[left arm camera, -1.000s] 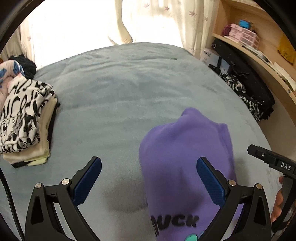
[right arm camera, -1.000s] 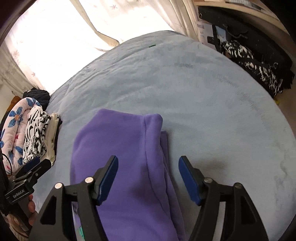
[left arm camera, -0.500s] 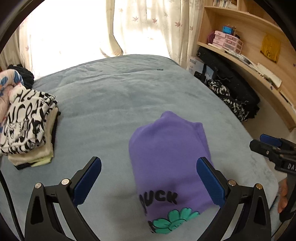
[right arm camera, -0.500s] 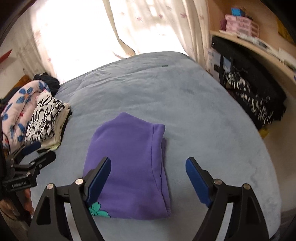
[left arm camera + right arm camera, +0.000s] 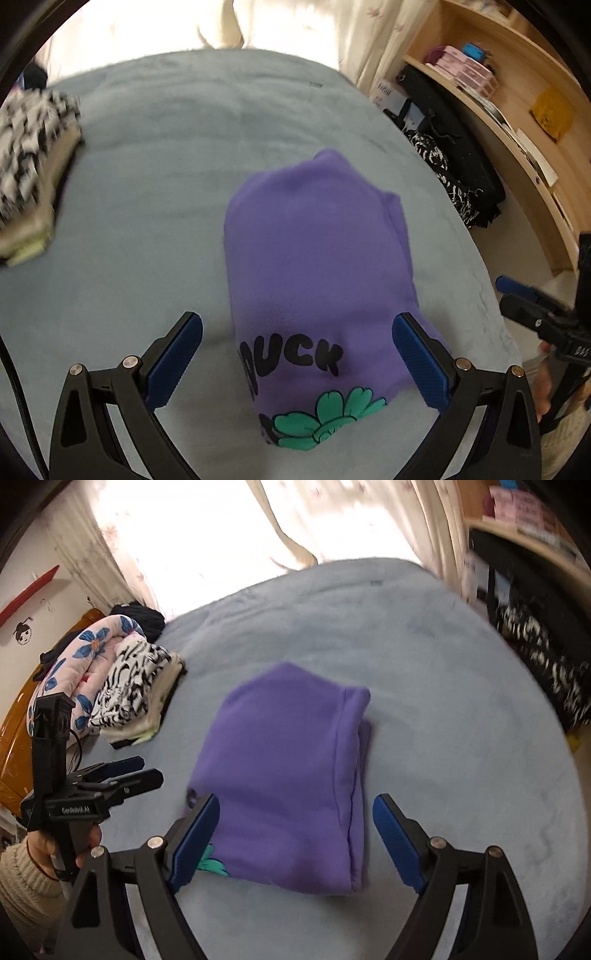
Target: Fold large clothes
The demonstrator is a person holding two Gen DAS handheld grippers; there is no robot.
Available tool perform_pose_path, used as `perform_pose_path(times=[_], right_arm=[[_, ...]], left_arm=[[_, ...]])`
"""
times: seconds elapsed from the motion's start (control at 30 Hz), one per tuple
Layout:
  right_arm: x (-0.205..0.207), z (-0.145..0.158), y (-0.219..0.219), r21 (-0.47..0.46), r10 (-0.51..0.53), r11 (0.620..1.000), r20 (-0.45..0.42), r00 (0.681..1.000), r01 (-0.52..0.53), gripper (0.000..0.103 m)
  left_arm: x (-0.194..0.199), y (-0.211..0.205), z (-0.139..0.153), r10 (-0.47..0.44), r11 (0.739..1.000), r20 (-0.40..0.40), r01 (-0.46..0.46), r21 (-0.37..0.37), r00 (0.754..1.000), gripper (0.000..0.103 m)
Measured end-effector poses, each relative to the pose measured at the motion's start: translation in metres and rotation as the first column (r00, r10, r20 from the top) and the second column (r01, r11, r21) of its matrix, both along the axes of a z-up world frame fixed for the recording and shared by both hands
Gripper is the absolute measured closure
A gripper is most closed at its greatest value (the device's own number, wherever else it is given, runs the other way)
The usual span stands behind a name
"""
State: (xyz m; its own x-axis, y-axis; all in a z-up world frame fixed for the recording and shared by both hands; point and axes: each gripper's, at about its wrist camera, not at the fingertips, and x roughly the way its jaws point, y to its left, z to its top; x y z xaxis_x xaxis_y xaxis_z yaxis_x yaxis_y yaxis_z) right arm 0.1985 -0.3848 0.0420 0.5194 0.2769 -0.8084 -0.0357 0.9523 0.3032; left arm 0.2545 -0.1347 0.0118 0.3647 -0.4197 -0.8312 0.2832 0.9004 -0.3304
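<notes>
Flat on the bed (image 5: 155,155), the folded purple sweatshirt (image 5: 317,258) lies beyond both grippers' spread, empty jaws.

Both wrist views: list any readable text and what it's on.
"DUCK": black letters on the purple garment, first letter partly folded under.
"GenRobot.AI": body of the left tool, in the right wrist view.
"DAS": body of the right tool, cut off at the left wrist view's edge.
White box by the shelf: print too blurred to read.
Pink boxes on the shelf: no readable labels.

Blown-out daylight through curtains (image 5: 207,546); motion blur; fisheye-bent edges, dark corners.
</notes>
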Motion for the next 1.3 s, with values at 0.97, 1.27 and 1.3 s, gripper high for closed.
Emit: perform_pose_path(times=[0.97,1.27,1.3], right_arm=[[0.076,-0.187,-0.014,0.559,0.201,0.826,-0.161,0.966,-0.079,0.031],[0.04,-0.148,0.002,0.482,0.137,0.873,-0.102,0.985,-0.072,0.06],[0.034,-0.144,0.006,0.473,0.136,0.878,-0.097,0.986,-0.074,0.061]], left_arm=[[0.045,-0.016,-0.128,-0.111,0.977,-0.11,0.088,-0.194,0.988,0.0],[0.028,-0.013,-0.107,-0.134,0.984,-0.043,0.128,-0.121,0.99,0.018],[0.023,-0.009,-0.102,-0.132,0.984,-0.039,0.127,-0.123,0.99,0.018]])
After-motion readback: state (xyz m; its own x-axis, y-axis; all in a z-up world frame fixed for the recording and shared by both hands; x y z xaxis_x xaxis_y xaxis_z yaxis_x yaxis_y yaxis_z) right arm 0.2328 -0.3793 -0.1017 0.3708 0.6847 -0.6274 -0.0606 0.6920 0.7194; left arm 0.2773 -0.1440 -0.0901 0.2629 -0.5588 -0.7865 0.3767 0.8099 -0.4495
